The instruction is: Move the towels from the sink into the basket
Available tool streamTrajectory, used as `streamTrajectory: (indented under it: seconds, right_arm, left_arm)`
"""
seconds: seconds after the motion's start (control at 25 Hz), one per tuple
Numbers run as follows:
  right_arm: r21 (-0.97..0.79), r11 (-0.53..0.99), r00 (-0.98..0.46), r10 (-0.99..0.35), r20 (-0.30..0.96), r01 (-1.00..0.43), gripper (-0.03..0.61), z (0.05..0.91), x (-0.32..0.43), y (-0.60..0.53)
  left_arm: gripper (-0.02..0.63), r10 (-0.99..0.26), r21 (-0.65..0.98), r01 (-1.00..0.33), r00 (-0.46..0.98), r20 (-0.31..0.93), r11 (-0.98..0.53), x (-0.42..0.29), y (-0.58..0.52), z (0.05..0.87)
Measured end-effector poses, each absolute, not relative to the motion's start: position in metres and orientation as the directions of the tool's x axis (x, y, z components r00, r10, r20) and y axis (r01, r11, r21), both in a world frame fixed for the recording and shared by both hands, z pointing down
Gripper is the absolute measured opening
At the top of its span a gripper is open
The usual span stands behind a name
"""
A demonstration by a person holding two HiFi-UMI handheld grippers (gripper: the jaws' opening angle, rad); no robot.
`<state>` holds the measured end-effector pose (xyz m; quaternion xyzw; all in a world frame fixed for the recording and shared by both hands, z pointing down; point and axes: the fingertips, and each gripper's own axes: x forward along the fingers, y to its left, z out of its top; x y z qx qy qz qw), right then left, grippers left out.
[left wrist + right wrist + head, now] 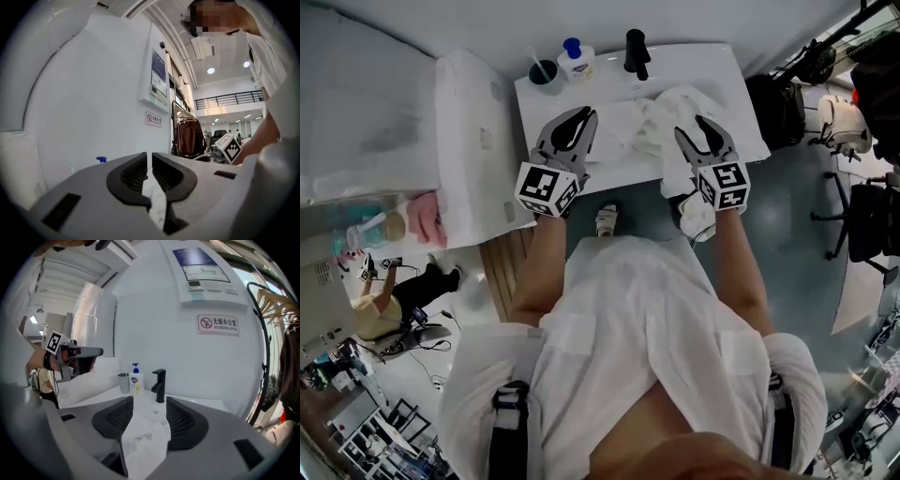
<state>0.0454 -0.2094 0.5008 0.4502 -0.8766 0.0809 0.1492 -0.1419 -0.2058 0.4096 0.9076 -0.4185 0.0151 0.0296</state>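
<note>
White towels point(661, 127) lie heaped in the sink point(605, 167) of a white counter, and one end hangs over the front edge toward the floor. My right gripper point(696, 131) hovers over that heap with its jaws apart. In the right gripper view a fold of towel point(145, 439) sits low between the right gripper point(150, 401) pads, which do not press on it. My left gripper point(584, 114) is over the sink's left part, and its left gripper point(151, 157) jaws stand almost together with only a slit. No basket shows in any view.
A black tap point(637, 52), a soap bottle point(576, 61) and a dark cup point(544, 72) stand at the counter's back. A tall white object point(473, 141) stands against the sink's left side. Chairs point(867, 220) stand on the right. A person point(384, 300) is at the lower left.
</note>
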Motion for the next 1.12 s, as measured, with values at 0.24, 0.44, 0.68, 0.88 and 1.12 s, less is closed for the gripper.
streamTrajectory:
  seconds: [0.24,0.44,0.68,0.88,1.12]
  right_arm:
    - [-0.03,0.588,-0.538,-0.718,0.443,-0.809,0.25,0.542,0.026,-0.227]
    - [-0.025,0.6,-0.511,-0.657,0.554,-0.799,0.264,0.58,0.02,-0.238]
    - [-0.007,0.623,-0.442,-0.547,0.711,-0.782,0.284,0.63,0.018,-0.245]
    - [-0.023,0.607,-0.387,-0.476,0.79,-0.794,0.288,0.656,0.024,-0.249]
    - [-0.018,0.596,-0.319,-0.405,0.857,-0.803,0.299,0.682,0.028,-0.246]
  left_arm:
    - [0.038,-0.754,0.051,-0.756,0.654,0.059,-0.652,-0.161,-0.225,0.42]
    - [0.038,-0.742,0.058,-0.745,0.667,0.062,-0.664,-0.165,-0.24,0.43]
    - [0.039,-0.717,0.06,-0.72,0.694,0.066,-0.692,-0.162,-0.253,0.439]
    - [0.038,-0.702,0.057,-0.706,0.708,0.077,-0.706,-0.16,-0.258,0.445]
    - [0.039,-0.692,0.057,-0.697,0.717,0.09,-0.715,-0.162,-0.262,0.452]
